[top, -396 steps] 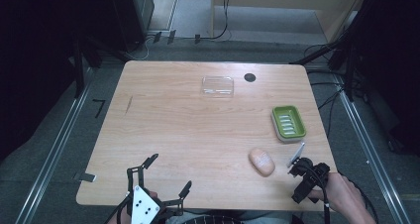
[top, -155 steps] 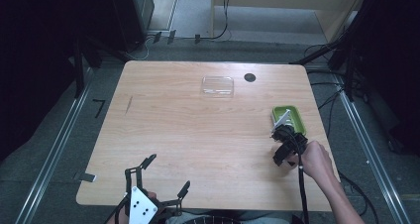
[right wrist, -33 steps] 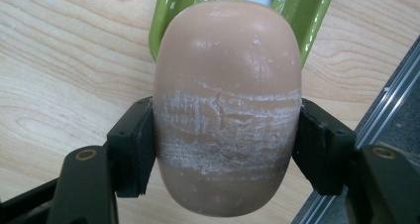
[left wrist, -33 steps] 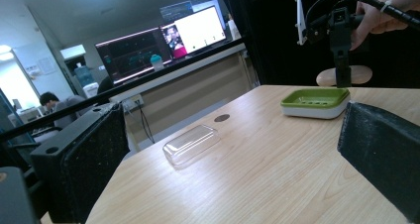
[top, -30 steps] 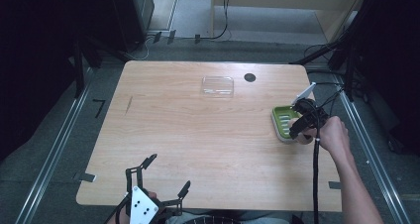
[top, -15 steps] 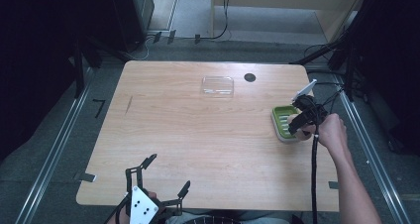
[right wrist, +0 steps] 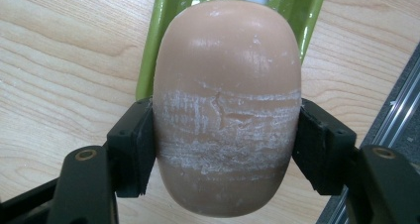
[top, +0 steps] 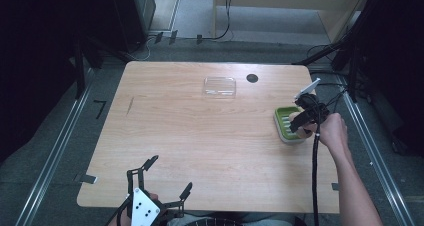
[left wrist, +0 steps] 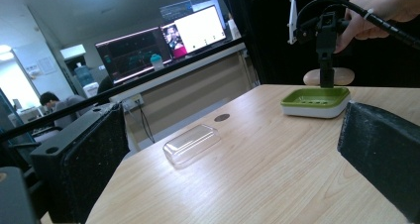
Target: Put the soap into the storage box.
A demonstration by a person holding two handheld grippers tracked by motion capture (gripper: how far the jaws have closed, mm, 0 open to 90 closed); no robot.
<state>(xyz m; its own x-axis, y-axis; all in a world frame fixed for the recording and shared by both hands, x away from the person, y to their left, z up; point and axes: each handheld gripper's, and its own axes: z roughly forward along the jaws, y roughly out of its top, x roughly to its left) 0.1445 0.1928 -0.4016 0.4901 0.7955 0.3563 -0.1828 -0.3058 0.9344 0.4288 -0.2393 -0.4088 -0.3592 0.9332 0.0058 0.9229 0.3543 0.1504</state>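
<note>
- High view: I see my right gripper (top: 304,122) at the right side of the wooden table (top: 200,136), held over the green soap dish (top: 286,127) that sits near the table's right edge. My right hand (top: 332,132) grasps the gripper from the near right, with the forearm running in from the bottom right corner and the black cable (top: 315,176) hanging along it. A little of the peach soap bar (top: 302,132) shows under the gripper. My left gripper (top: 159,183) lies at the near edge, left of centre, its two jaws spread wide with nothing between them. A clear plastic lid (top: 219,86) lies on the far part of the table, with a small dark hole (top: 252,78) just to its right.
- Left gripper view: I look level across the table between my own two black jaws, which stand far apart and empty. Far right, the right gripper (left wrist: 325,83) points straight down above the soap dish (left wrist: 315,101), the hand (left wrist: 376,16) holding it from above. The soap bar (left wrist: 329,77) hangs above the dish, clear of it. The clear lid (left wrist: 191,143) lies at centre.
- Right gripper view: my jaws are clamped on both sides of the soap bar (right wrist: 227,110), pads pressed against its flanks. The bar's surface is scuffed white. The green dish (right wrist: 163,30) lies beneath and beyond it.
</note>
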